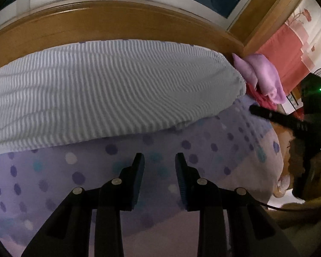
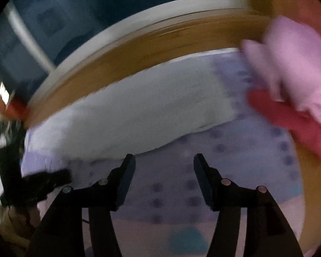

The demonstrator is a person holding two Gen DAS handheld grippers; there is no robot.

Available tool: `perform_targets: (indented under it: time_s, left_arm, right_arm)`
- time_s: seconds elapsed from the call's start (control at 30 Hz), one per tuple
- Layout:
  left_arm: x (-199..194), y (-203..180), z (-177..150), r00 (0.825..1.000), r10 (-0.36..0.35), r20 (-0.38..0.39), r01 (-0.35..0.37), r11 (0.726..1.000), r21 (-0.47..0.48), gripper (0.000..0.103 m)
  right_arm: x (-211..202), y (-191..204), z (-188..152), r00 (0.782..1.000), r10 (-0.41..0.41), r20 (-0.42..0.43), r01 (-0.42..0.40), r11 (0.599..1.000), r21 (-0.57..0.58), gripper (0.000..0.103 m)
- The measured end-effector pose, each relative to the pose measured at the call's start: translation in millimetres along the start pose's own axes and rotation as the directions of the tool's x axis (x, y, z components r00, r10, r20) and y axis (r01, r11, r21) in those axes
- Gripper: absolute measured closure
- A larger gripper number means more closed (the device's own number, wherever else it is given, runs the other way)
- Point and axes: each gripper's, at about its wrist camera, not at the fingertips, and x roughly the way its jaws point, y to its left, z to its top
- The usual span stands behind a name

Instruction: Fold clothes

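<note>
— Hovering over the bed, are you; what do both tongs hold?

— Nothing; my left gripper [image 1: 159, 160] stands with its fingers apart over the dotted sheet [image 1: 214, 150], and my right gripper [image 2: 164, 160] is spread wider, nothing between its pads either.

— Where is the garment?

— The white ribbed garment [image 1: 96, 94] lies flat ahead of both tongs, along the wooden bed frame [image 1: 117, 21]; its near hem runs just beyond my left fingertips, not touching them. In the right view the same white cloth [image 2: 139, 111] sits ahead and to the left, though that picture is blurred and I cannot make out its edge cleanly.

— And the pile at the end?

— A pink folded piece [image 1: 261, 75] on a red one [image 1: 261, 100], just past the garment's far end; I judge those done and leave them alone.

— How would you take the next step well?

— I would come in low at the near hem, one gripper toward each end; pinch only the top layer, not the sheet beneath; lift both together so the ribs stay straight; then carry the hem over toward the frame.
</note>
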Motion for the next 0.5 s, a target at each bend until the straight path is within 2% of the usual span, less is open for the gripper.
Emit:
perform_targets:
  time_s: [0.1,0.17,0.23,0.3,0.37,0.4,0.43,0.5]
  left_arm:
    - [-7.6,12.1,-0.5,0.998,-0.009,0.056,0.010,1.000,-0.021,0.073]
    - [-14.0,22.0,-1.3,0.996,-0.013,0.089,0.017,0.999,-0.037,0.073]
    - [-18.9,30.3,-1.4,0.994,-0.017,0.109,0.022,0.999,-0.045,0.073]
    - [-22.5,37.1,-1.1,0.992,-0.021,0.124,0.028,0.998,-0.049,0.073]
    - [-25.9,43.3,-0.8,0.990,-0.025,0.139,0.033,0.998,-0.051,0.073]
    - [-26.6,43.1,-1.2,0.990,-0.028,0.140,0.034,0.998,-0.043,0.073]
    - [-27.3,42.9,-1.6,0.990,-0.030,0.141,0.035,0.999,-0.036,0.073]
    - [-28.7,42.5,-2.3,0.989,-0.034,0.144,0.038,0.999,-0.022,0.073]
  right_arm:
    - [15.0,57.6,-1.7,1.000,0.013,0.006,-0.011,0.973,-0.232,0.046]
    - [28.2,91.7,-6.7,1.000,0.007,0.001,-0.007,0.923,-0.386,0.046]
    - [43.8,124.2,-11.8,1.000,-0.003,-0.006,-0.001,0.853,-0.522,0.046]
    - [61.5,142.4,-14.6,1.000,-0.013,-0.008,0.006,0.810,-0.586,0.046]
    - [72.7,150.0,-10.5,1.000,-0.027,-0.005,0.019,0.803,-0.596,0.047]
    - [78.1,153.3,-8.0,0.999,-0.034,-0.003,0.025,0.800,-0.599,0.057]
    - [81.2,151.4,-2.9,0.999,-0.029,-0.019,0.012,0.816,-0.578,0.076]
    - [85.3,144.2,9.2,0.998,0.012,-0.059,-0.040,0.863,-0.504,0.088]
